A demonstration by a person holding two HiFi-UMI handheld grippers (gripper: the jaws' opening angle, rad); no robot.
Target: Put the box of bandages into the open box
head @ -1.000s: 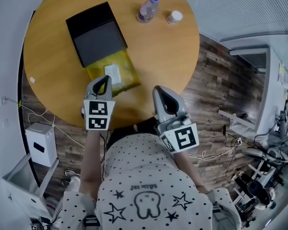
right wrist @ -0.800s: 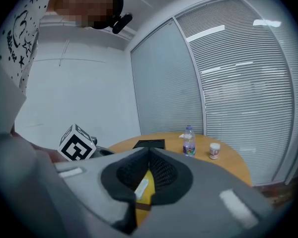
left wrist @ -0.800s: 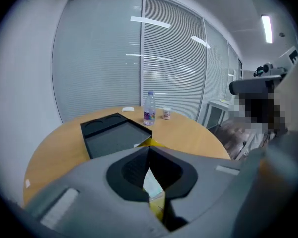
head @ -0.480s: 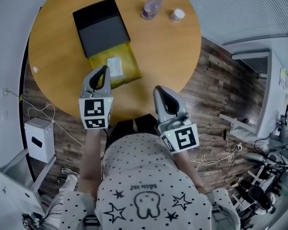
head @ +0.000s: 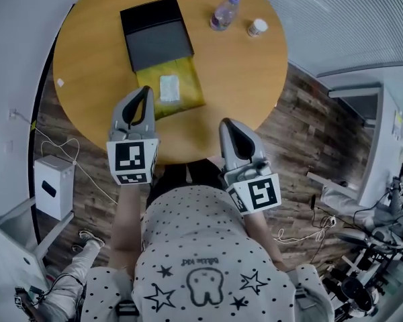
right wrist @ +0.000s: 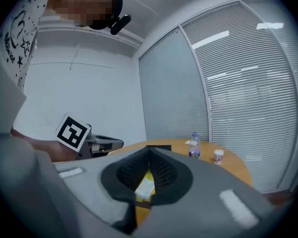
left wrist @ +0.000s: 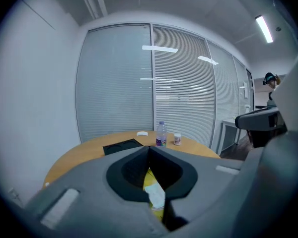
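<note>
Left gripper (head: 145, 90) has risen, jaws shut and empty; right gripper (head: 227, 123) likewise shut; box of bandages (head: 169, 87) lies ahead, outside open box (head: 156, 35).

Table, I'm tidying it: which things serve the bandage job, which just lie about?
Job: bandage box; open box.
Lying about: bottle; white jar.
</note>
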